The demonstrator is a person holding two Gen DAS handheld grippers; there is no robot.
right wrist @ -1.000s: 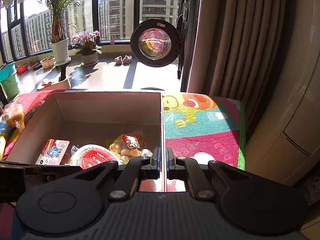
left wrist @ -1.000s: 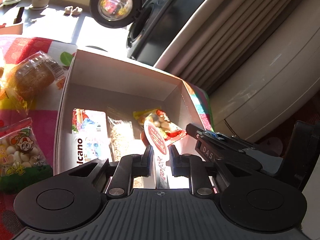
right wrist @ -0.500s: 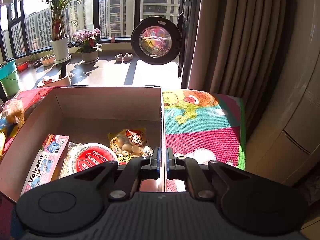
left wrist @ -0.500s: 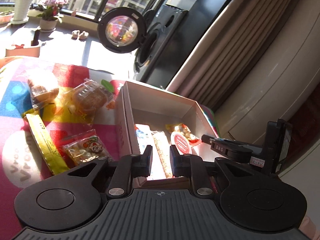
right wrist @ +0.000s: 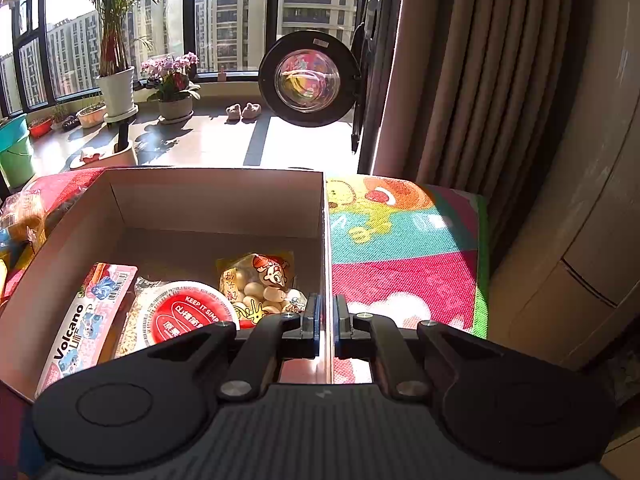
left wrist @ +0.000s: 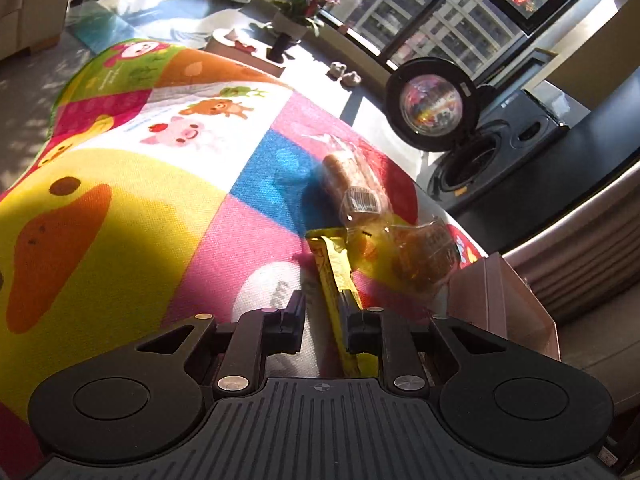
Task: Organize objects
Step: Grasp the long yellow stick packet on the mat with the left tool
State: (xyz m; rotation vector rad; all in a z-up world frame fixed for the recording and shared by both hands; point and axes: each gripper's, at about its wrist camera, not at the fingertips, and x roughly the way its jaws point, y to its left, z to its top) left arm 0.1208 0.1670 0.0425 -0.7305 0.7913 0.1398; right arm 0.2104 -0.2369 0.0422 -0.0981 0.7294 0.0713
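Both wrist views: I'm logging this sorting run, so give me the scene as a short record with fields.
surface: cartoon play mat
container: open cardboard box
in box: Volcano packet, red-lidded cup, bag of round candies
on mat: yellow stick packet, two wrapped pastries
left gripper: open, straddling the yellow stick packet
right gripper: shut on the box's right wall

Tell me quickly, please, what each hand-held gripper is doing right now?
Left hand-held gripper: open, straddling the yellow stick packet, not clamped.
Right hand-held gripper: shut on the right wall of the cardboard box.
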